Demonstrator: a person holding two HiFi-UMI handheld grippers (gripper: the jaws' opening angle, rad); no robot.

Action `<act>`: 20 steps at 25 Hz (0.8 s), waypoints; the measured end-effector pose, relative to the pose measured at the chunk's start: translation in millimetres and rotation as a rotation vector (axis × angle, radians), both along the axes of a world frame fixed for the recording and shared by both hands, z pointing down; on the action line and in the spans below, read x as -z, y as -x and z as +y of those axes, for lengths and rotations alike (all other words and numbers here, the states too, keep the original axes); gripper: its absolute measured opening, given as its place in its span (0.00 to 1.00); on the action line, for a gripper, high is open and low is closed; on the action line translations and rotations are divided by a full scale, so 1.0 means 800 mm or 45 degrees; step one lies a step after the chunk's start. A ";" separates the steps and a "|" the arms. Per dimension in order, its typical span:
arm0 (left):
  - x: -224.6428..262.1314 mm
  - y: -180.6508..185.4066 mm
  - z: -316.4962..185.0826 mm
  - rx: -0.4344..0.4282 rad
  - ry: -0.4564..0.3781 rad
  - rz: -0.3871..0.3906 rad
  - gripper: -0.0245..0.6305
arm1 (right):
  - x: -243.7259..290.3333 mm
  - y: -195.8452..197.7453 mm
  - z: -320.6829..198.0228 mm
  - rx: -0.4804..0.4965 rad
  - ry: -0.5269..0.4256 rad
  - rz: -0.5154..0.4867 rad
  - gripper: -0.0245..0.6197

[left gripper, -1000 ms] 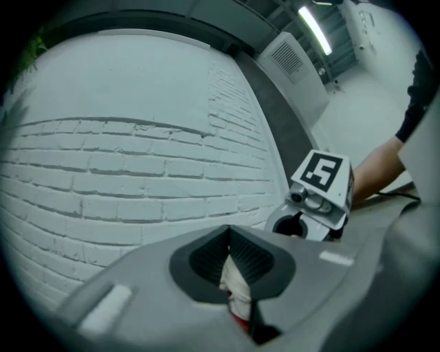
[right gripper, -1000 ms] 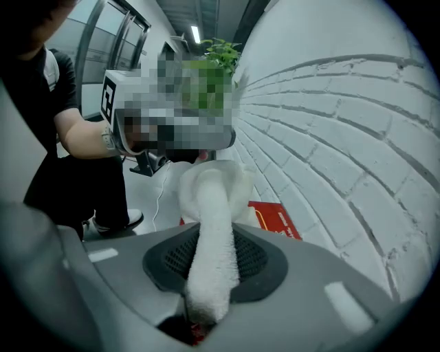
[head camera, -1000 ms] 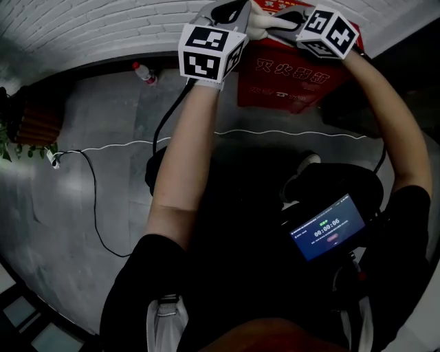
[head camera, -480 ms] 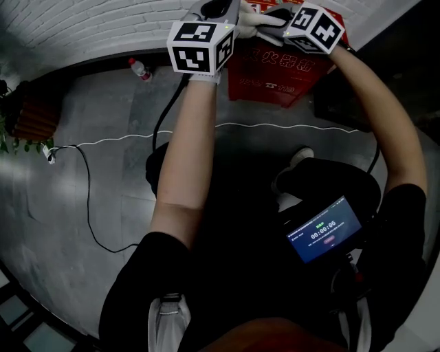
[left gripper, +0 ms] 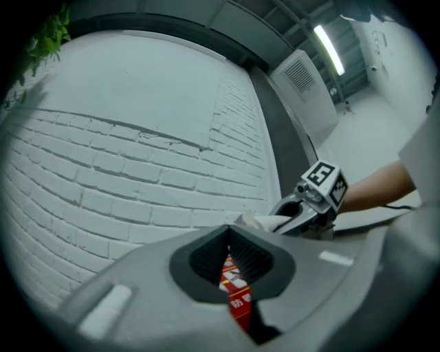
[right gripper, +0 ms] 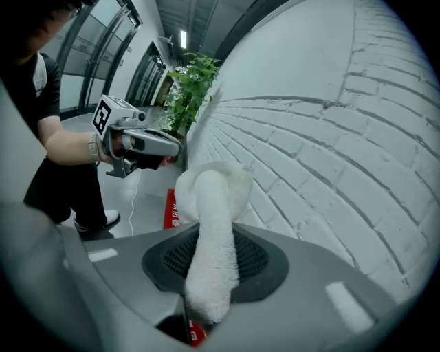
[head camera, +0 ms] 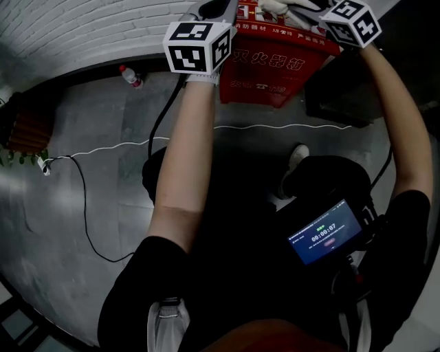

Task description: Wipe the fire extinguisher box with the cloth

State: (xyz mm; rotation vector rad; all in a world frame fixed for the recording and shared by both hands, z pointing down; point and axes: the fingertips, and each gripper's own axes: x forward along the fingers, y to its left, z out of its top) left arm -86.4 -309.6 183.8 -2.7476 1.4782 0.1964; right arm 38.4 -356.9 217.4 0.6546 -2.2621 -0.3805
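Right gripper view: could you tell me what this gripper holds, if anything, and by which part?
The right gripper pinches the white cloth along a rolled fold, its bunched end beyond the jaws.

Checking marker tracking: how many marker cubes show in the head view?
2. One marker cube rides the left gripper, upper centre-left; the other rides the right gripper, which holds the white cloth, at the top-right edge. None seems hidden.

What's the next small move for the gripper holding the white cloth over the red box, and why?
Probably lower the right gripper so the white terry cloth clamped in its jaws presses onto the top of the red fire extinguisher box. The cloth seems to hang just above the box, with no contact visible yet.
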 end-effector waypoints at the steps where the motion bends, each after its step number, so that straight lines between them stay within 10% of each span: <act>1: -0.002 -0.007 -0.003 -0.007 0.004 -0.014 0.04 | 0.003 -0.011 -0.008 -0.016 -0.012 0.002 0.20; 20: -0.087 -0.100 -0.105 0.085 0.171 -0.287 0.04 | -0.061 -0.040 -0.154 -0.023 -0.092 0.141 0.20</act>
